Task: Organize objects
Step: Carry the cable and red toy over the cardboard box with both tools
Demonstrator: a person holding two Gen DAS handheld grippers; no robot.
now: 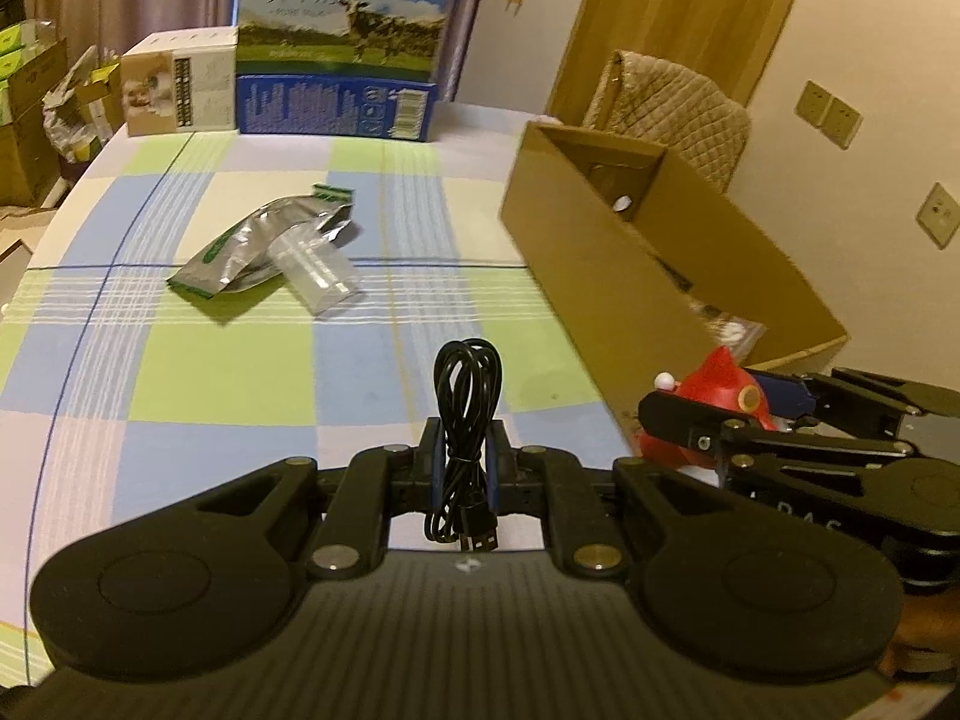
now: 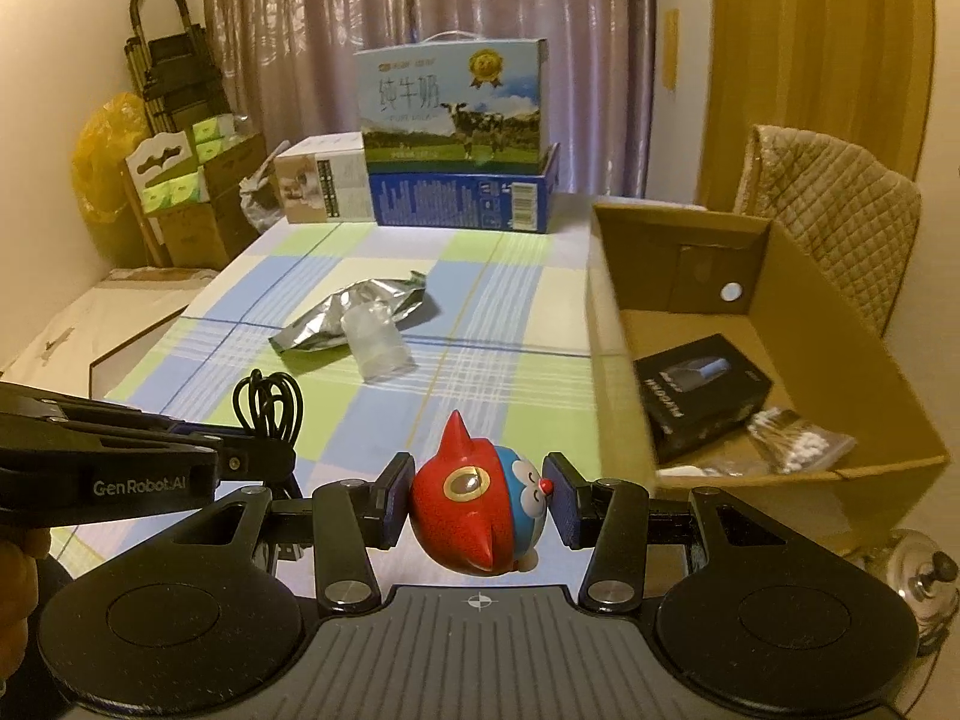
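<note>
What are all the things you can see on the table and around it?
cable: one, black, coiled, held up in the left claw
toy: one, red and blue cartoon figure, held in the right claw
foil pouch: one, silver, crumpled, middle of the table
plastic cup: one, clear, lying against the pouch
cardboard box: one, brown, open, right edge of the table
black box: one, inside the cardboard box
cotton swabs: one bag, white, inside the cardboard box
milk carton: one, blue and green, far end, on a blue box
white box: one, beside the blue box
tablecloth: one, checked blue, green, white
left claw: black, shut on cable
right claw: black, shut on toy
</note>
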